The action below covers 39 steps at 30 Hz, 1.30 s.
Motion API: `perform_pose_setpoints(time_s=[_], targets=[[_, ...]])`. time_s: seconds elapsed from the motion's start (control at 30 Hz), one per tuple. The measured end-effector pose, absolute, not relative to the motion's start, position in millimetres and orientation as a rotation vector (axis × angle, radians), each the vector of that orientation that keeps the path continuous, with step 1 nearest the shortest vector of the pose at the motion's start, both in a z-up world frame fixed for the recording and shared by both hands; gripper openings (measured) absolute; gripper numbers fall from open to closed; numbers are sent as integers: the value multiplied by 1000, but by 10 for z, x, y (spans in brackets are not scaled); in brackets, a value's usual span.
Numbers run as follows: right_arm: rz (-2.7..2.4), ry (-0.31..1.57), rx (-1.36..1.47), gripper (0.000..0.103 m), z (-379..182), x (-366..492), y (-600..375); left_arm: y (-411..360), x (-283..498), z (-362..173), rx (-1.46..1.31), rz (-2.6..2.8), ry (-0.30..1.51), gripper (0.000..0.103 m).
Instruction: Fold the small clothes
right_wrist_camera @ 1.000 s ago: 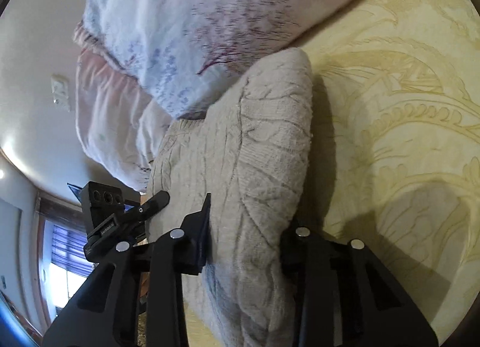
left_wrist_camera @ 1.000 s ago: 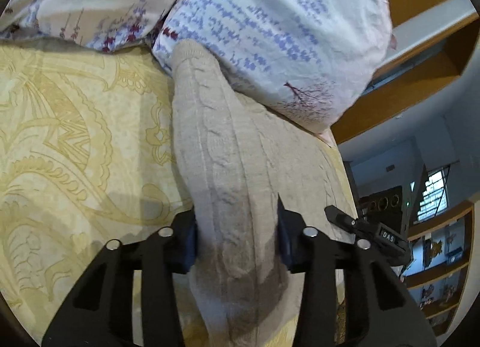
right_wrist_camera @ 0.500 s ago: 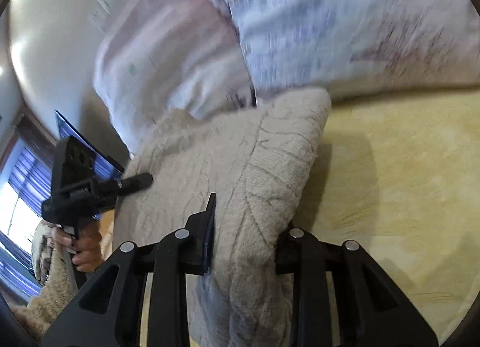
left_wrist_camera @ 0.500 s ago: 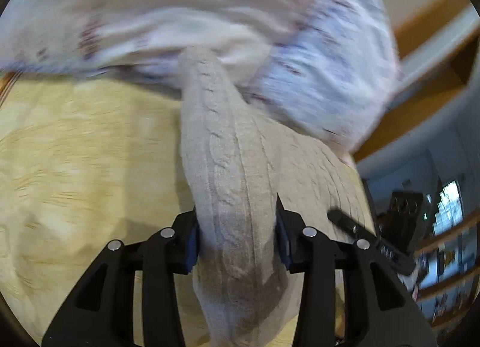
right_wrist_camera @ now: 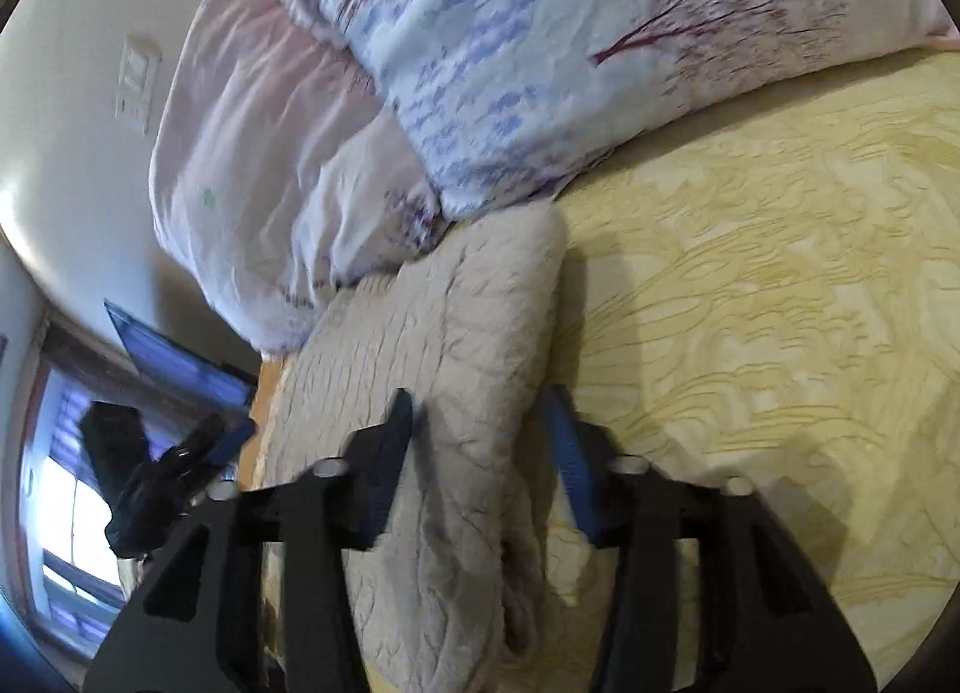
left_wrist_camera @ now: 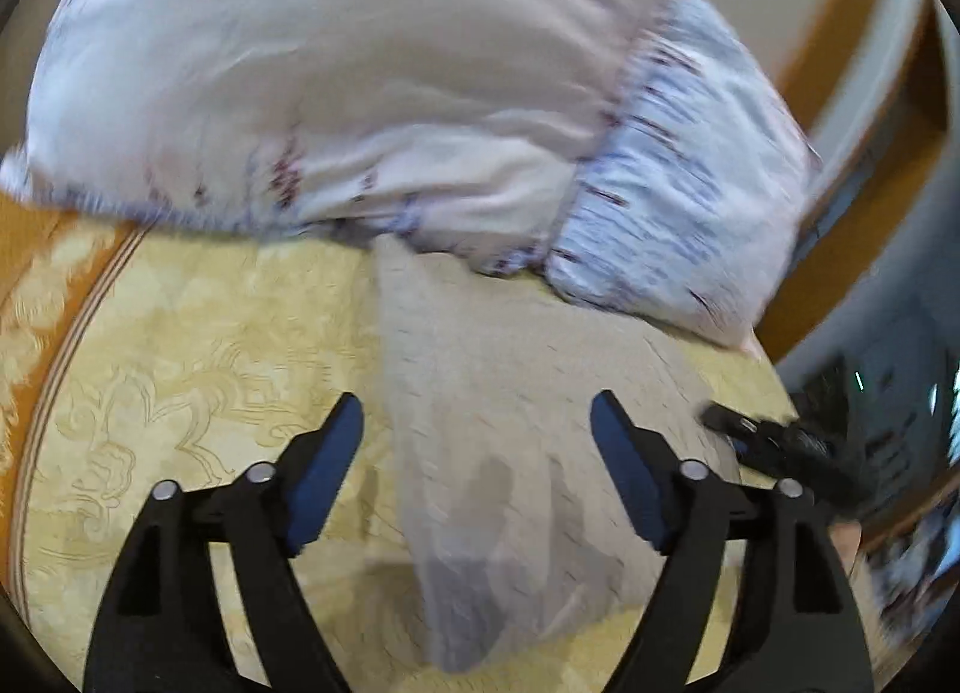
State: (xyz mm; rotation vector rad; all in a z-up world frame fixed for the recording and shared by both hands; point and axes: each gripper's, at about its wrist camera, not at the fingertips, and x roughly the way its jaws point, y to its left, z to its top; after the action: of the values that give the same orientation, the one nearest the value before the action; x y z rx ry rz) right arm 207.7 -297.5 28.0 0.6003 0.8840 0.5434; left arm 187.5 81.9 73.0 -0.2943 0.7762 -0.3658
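Note:
A beige cable-knit sweater lies folded on the yellow patterned bedspread, its far end against the pillows. My left gripper is open, its jaws wide apart over the sweater's near end without touching it. In the right wrist view the sweater runs between the jaws of my right gripper, which is open with a small gap on the right side. The left gripper shows at the left of that view, and the right gripper at the right of the left wrist view.
Floral white and blue pillows are piled at the head of the bed, also in the right wrist view. The bedspread stretches to the right. A wooden headboard and a window lie beyond.
Both grippers have opened and let go of the sweater, which now lies on the bed. The left jaws spread wide; both cameras have drawn back and tilted.

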Motion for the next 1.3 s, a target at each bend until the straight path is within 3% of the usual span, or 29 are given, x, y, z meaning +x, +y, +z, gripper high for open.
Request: perform_pose_setpoints(time_s=[0.1, 0.33, 0.43, 0.6, 0.7, 0.8, 0.97, 1.1, 1.17, 1.2, 1.3], targets=[[442, 798, 505, 10, 410, 2049, -2903, 563, 1795, 763, -224, -409, 777, 87], [331, 863, 452, 11, 283, 2233, -2893, 363, 1680, 688, -107, -370, 772, 92], [296, 827, 439, 30, 430, 2059, -2958, 470, 1574, 649, -111, -344, 774, 93], [372, 705, 358, 33, 712, 1578, -2861, 700, 1326, 579, -115, -238, 749, 99], [444, 726, 307, 34, 686, 1444, -2669, 771, 1213, 518, -135, -215, 759, 101], [404, 794, 218, 46, 502, 1480, -2471, 766, 1149, 440, -133, -190, 781, 101], [312, 778, 183, 52, 452, 1476, -2395, 670, 1057, 330, -99, -161, 803, 101], [271, 660, 188, 86, 553, 1160, -2470, 564, 1000, 280, -70, -140, 808, 101], [227, 634, 183, 91, 560, 1011, -2513, 509, 983, 253, -57, -145, 814, 101], [197, 629, 176, 101, 553, 985, -2524, 470, 979, 228, -40, -143, 825, 101], [156, 622, 139, 102, 527, 859, -2518, 380, 980, 181, 5, -138, 857, 101]])
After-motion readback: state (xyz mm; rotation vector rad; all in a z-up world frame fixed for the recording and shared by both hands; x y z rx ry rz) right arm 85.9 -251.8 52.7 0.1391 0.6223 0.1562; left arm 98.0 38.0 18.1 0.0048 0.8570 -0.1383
